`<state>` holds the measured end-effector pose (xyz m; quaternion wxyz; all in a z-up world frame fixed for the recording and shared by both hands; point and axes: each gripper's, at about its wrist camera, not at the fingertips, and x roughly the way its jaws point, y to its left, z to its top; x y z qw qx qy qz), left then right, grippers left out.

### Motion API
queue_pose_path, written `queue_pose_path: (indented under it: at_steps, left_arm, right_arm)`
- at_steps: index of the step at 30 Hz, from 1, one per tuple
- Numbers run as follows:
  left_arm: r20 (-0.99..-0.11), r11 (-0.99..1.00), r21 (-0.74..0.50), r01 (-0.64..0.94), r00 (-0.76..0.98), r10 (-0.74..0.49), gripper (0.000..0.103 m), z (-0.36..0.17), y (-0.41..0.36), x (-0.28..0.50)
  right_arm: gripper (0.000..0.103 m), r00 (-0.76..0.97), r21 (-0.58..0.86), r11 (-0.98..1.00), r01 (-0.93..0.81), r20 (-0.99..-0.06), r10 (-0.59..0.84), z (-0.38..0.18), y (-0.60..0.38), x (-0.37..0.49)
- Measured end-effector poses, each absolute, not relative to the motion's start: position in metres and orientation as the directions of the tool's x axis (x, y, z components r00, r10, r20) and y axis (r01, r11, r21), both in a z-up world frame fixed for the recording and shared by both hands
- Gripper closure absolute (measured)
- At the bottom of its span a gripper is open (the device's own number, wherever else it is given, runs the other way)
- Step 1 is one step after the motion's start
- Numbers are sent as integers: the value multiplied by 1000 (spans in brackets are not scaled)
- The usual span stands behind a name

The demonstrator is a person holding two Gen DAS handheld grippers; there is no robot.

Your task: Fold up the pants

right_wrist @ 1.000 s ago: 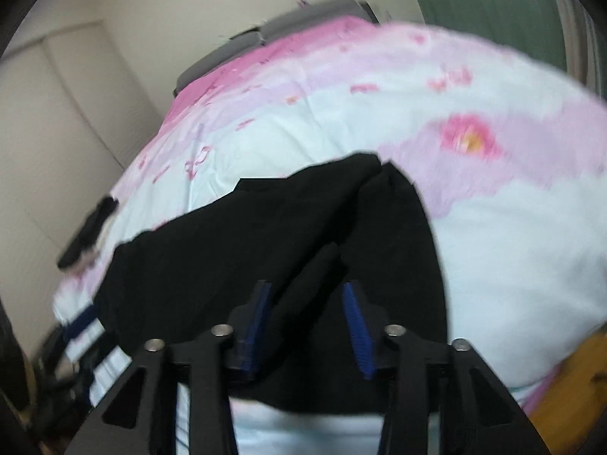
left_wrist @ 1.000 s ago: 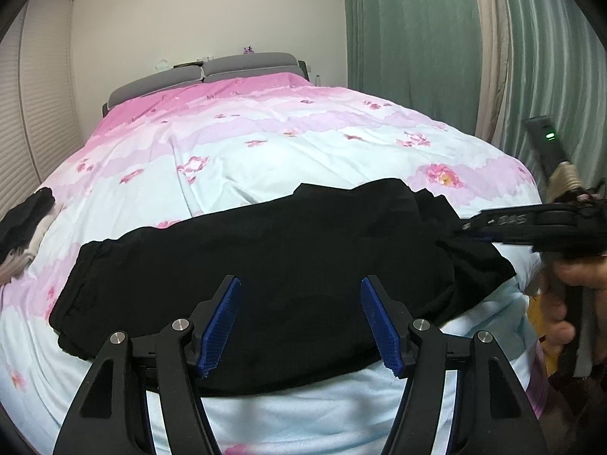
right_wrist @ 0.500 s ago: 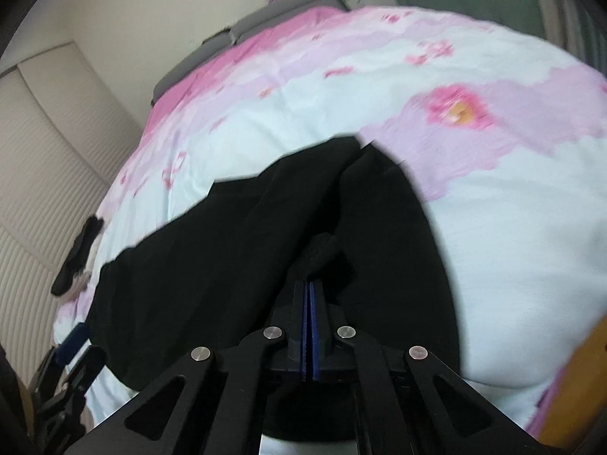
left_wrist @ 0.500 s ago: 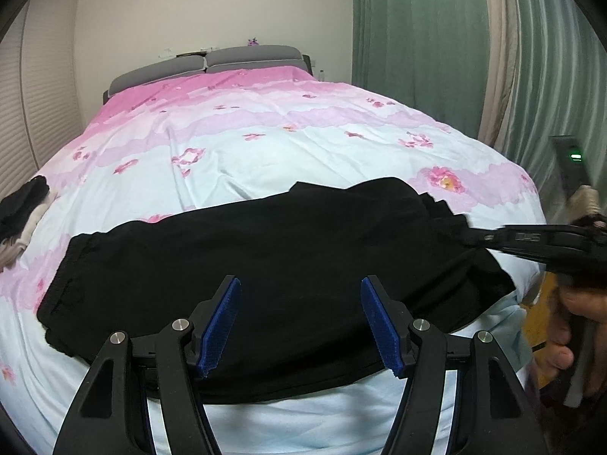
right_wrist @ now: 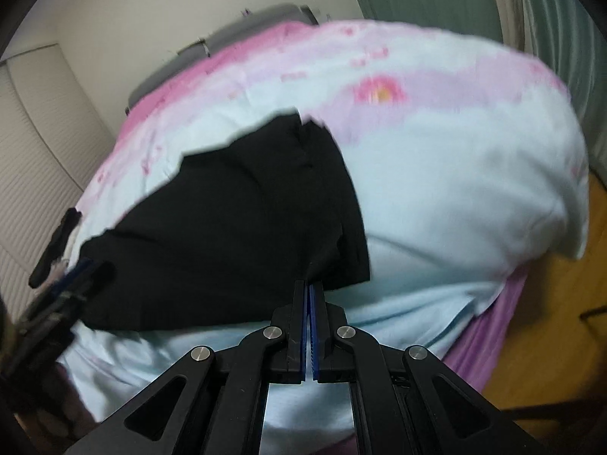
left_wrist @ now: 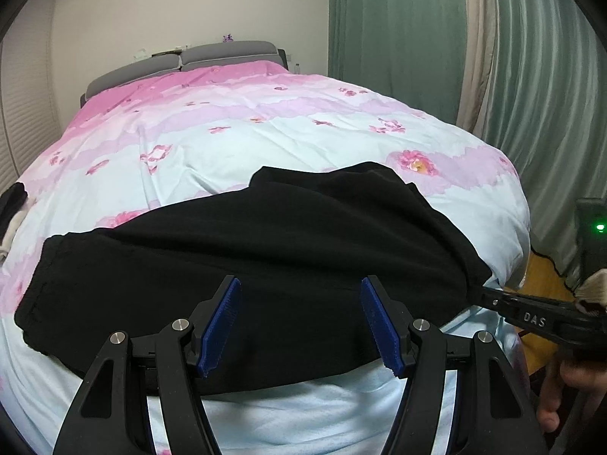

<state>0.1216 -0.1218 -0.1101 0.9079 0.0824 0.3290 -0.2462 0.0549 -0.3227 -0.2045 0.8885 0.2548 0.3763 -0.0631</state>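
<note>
Black pants [left_wrist: 246,261] lie crosswise on the near end of a bed with a pink and pale blue flowered cover [left_wrist: 265,129]. My left gripper [left_wrist: 299,326] hovers open over the pants' near edge, nothing between its blue pads. In the right wrist view my right gripper [right_wrist: 308,292] is shut on a pinch of the black pants [right_wrist: 227,227] at their right end, the cloth drawn taut toward it. The left wrist view shows the right gripper [left_wrist: 489,295] from the side, clamped on that same corner.
Green curtains [left_wrist: 398,45] hang to the right of the bed and a grey headboard [left_wrist: 182,64] stands at the far end. Dark and light clothes [left_wrist: 13,212] lie at the bed's left edge. Wooden floor [right_wrist: 561,303] shows beyond the bed's right corner.
The right gripper's jaws closed on the pants' right end and pulled it toward the near right, stretching the cloth. The left gripper stayed open and edged slightly closer.
</note>
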Motion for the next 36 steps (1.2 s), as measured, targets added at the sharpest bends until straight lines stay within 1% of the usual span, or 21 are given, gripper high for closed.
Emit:
queue_pose_path:
  at_steps: [2, 4, 5, 6, 7, 8, 9, 10, 12, 14, 18, 21, 23, 26, 29, 30, 31, 32, 33, 36]
  left_arm:
    - [-638, 868, -13, 496, 664, -389, 38, -110, -120, 122]
    - [-639, 872, -21, 489, 664, -388, 38, -110, -117, 123]
    - [-639, 873, -26, 488, 663, -389, 38, -109, -117, 124]
    - [-640, 873, -29, 487, 662, -391, 38, -109, -117, 124]
    - [-639, 872, -29, 488, 662, -392, 38, -109, -118, 125]
    - [-638, 872, -29, 490, 662, -393, 38, -109, -119, 125]
    - [-638, 870, -27, 492, 662, -394, 38, -108, -121, 125]
    - [-638, 869, -26, 495, 661, -395, 38, -108, -123, 127]
    - [-637, 867, -20, 498, 662, -395, 38, -106, -128, 129]
    - [-631, 869, -13, 494, 670, -390, 38, -102, -135, 132]
    - [-626, 878, 4, 478, 686, -370, 38, -98, -151, 144]
    - [-624, 888, 7, 460, 696, -356, 38, -95, -163, 159]
    - [-626, 897, -14, 443, 695, -353, 38, -93, -168, 170]
    - [-629, 906, -42, 421, 693, -351, 38, -93, -174, 187]
    - [-628, 913, -43, 406, 700, -341, 38, -94, -179, 197]
    - [-628, 915, -43, 401, 701, -337, 38, -95, -180, 200]
    - [-631, 917, -44, 396, 701, -333, 38, -96, -180, 203]
    - [-635, 919, -48, 391, 698, -331, 38, -97, -181, 206]
    - [-638, 920, -52, 388, 696, -329, 38, -99, -182, 209]
    - [-641, 921, -52, 385, 695, -327, 38, -101, -184, 214]
  right_arm:
    - [100, 703, 448, 838, 311, -702, 115, -215, -330, 59]
    - [98, 709, 460, 831, 312, -695, 119, -213, -333, 58]
    - [91, 711, 434, 843, 319, -698, 90, -207, -334, 56]
    - [79, 718, 407, 851, 331, -694, 54, -200, -334, 52]
    - [71, 728, 393, 856, 336, -685, 28, -195, -334, 48]
    - [60, 750, 376, 863, 338, -661, -6, -184, -335, 42]
    - [55, 769, 363, 870, 332, -638, -27, -175, -336, 37]
    - [55, 788, 351, 880, 321, -614, -42, -165, -338, 36]
    - [55, 810, 332, 906, 264, -586, -22, -145, -346, 52]
    - [55, 820, 350, 917, 191, -571, 47, -133, -356, 77]
    - [55, 784, 375, 924, 79, -596, 174, -129, -377, 148]
    - [55, 741, 416, 908, 36, -621, 255, -140, -391, 194]
    - [56, 694, 439, 899, 7, -649, 312, -151, -396, 226]
    - [56, 633, 476, 879, 15, -685, 360, -170, -406, 259]
    - [56, 577, 547, 837, 21, -690, 437, -191, -410, 275]
    - [59, 558, 571, 821, 18, -687, 465, -197, -410, 281]
    - [66, 554, 584, 812, 12, -679, 481, -200, -410, 282]
    - [94, 547, 611, 791, -10, -659, 516, -204, -408, 285]
    - [100, 546, 619, 785, -22, -650, 529, -205, -407, 285]
    - [100, 595, 581, 813, -34, -642, 484, -198, -406, 282]
